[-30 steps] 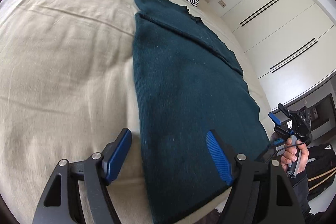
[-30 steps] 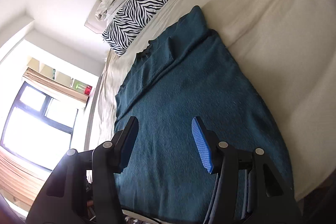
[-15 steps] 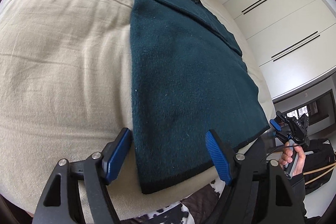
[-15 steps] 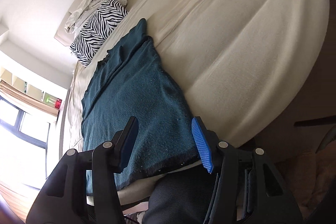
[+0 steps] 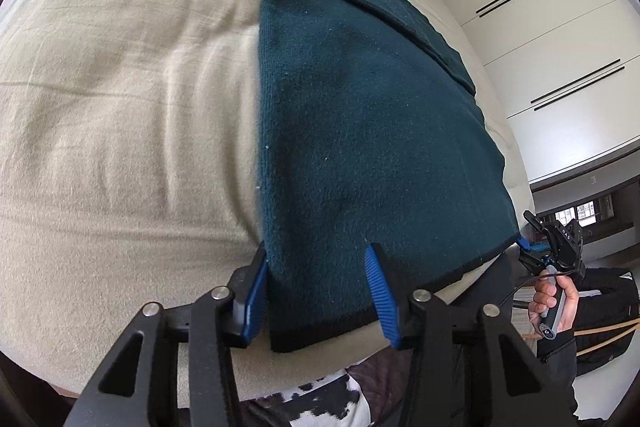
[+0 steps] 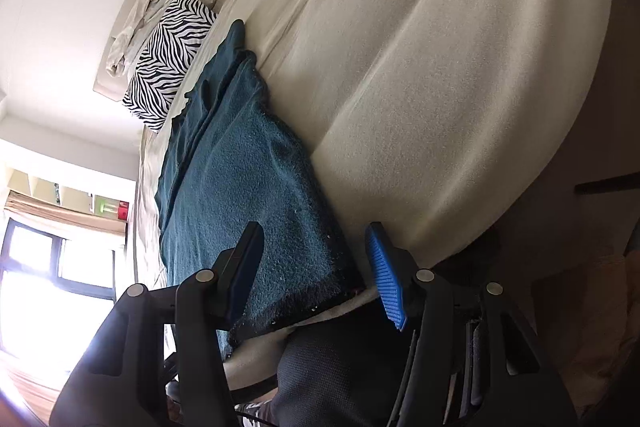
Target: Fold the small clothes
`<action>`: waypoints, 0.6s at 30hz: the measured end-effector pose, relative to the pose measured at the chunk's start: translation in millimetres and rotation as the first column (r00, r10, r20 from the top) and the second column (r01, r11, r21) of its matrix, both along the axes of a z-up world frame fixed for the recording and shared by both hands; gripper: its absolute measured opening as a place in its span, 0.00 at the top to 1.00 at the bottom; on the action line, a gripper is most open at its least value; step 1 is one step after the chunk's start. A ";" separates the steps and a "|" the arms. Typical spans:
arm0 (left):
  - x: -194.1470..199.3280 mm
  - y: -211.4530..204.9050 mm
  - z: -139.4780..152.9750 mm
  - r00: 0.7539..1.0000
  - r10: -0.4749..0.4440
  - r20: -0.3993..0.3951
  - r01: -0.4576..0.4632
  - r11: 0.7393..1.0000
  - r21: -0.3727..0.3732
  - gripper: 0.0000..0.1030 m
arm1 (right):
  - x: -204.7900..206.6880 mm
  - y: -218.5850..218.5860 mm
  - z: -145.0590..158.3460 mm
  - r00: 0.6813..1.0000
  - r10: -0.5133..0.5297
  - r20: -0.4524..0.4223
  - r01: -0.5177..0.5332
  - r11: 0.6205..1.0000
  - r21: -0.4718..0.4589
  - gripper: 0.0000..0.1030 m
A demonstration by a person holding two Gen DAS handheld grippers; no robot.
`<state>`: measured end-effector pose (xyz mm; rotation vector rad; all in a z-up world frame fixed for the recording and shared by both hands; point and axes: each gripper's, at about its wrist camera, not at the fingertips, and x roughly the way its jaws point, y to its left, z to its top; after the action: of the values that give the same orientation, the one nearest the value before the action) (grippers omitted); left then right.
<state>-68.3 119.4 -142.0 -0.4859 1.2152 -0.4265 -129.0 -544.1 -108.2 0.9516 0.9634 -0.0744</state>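
Both grippers lower than before, left gripper (image 5: 318, 289) and right gripper (image 6: 314, 273) open, now straddling sweater (image 5: 360, 115) hem

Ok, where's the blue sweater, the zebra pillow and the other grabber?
sweater (image 5: 360, 131), left wrist view, middle of its body
zebra pillow (image 6: 168, 67), right wrist view, striped front
right gripper (image 5: 538, 241), left wrist view, at its fingertips

Both tongs (image 5: 318, 291) (image 6: 316, 273) have black frames, silver screws and ribbed blue pads (image 5: 381, 294); a bare-skinned hand (image 5: 554, 301) shows a dark sleeve.
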 end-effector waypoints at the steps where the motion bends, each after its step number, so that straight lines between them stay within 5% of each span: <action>1: -0.2 1.9 -1.1 1.000 0.005 -0.003 -0.005 1.000 0.000 0.64 | 0.0 -3.1 0.2 1.000 -0.007 0.005 0.007 1.000 0.004 0.49; 5: -0.1 4.5 -2.3 1.000 0.005 -0.017 -0.005 1.000 -0.011 0.66 | 1.0 -2.1 -4.6 1.000 0.031 0.002 -0.032 0.998 0.058 0.51; 11: -3.3 13.4 -2.3 0.999 0.015 -0.032 -0.018 0.997 -0.073 0.53 | 1.8 6.1 -6.1 0.998 0.056 -0.003 -0.056 0.996 0.071 0.52; 14: -6.1 14.1 -3.2 0.999 0.021 -0.029 -0.023 0.997 -0.076 0.53 | -1.1 4.2 -8.8 0.998 0.060 -0.015 -0.059 0.996 0.068 0.69; 18: -8.5 14.4 -1.9 0.999 0.023 -0.029 -0.025 0.999 -0.041 0.71 | -5.5 1.6 -11.7 0.998 0.055 -0.021 -0.054 0.996 0.065 0.84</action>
<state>-76.8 133.8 -143.9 -0.5431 1.2283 -0.4263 -134.5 -542.5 -119.9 0.9849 1.0167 -0.0082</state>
